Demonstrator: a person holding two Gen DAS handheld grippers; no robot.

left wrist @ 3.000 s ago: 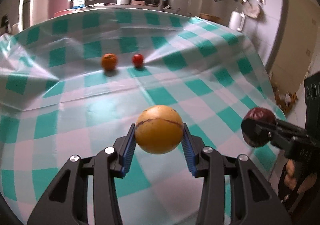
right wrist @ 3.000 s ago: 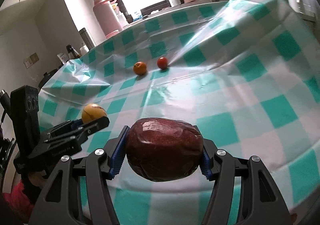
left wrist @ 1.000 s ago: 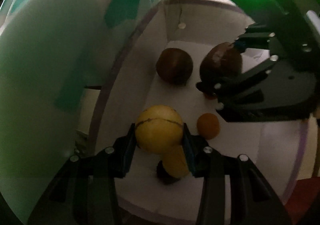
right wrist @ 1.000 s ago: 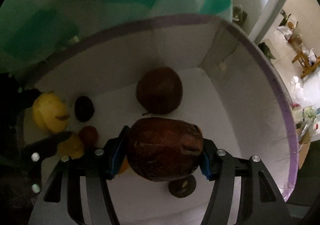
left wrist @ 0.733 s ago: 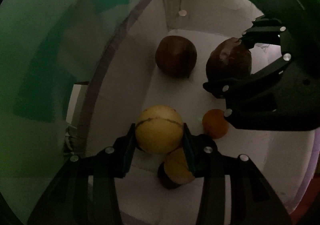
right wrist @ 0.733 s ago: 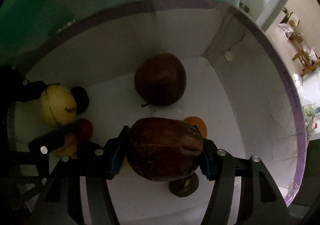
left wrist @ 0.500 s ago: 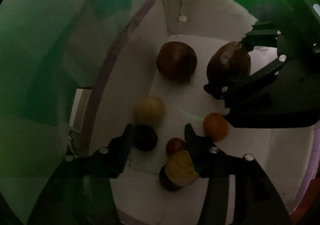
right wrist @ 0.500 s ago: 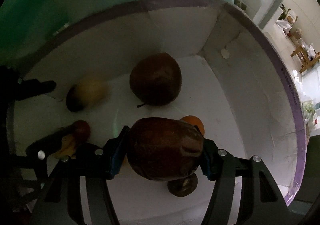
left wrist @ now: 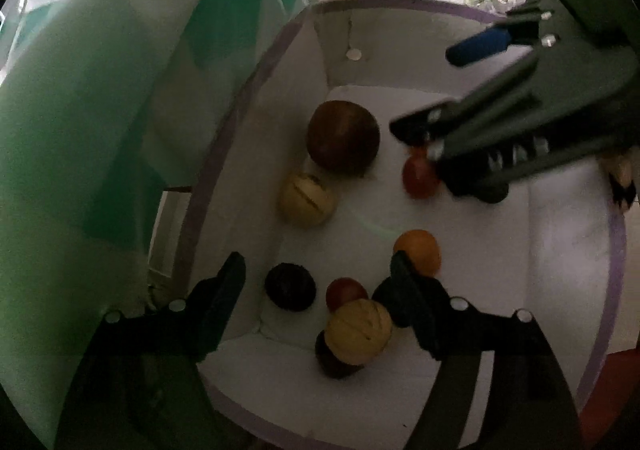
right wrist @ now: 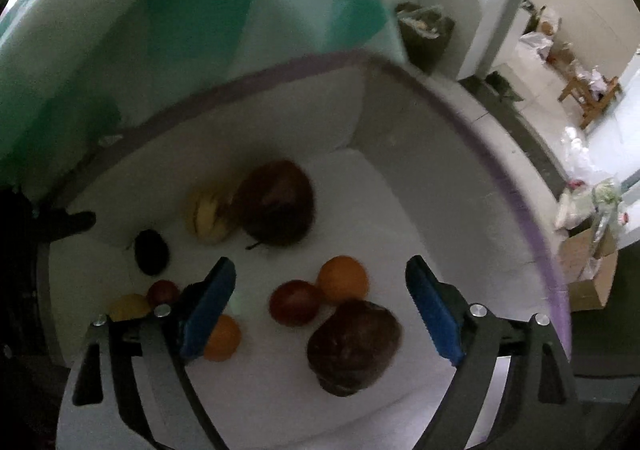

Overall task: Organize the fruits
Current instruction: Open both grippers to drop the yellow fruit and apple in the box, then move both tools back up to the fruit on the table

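Both wrist cameras look steeply down along their own jaws into the same white box (left wrist: 568,234), from close above its purple rim. The left view faces the box floor with the right gripper (left wrist: 460,90) crossing above and right of its jaws. The right view shares that floor, its big dark fruit (right wrist: 276,204) lying beyond its jaws.

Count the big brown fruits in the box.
2. One big brown fruit sits beside a yellow fruit farther in; the other brown fruit lies nearer. None seems hidden.
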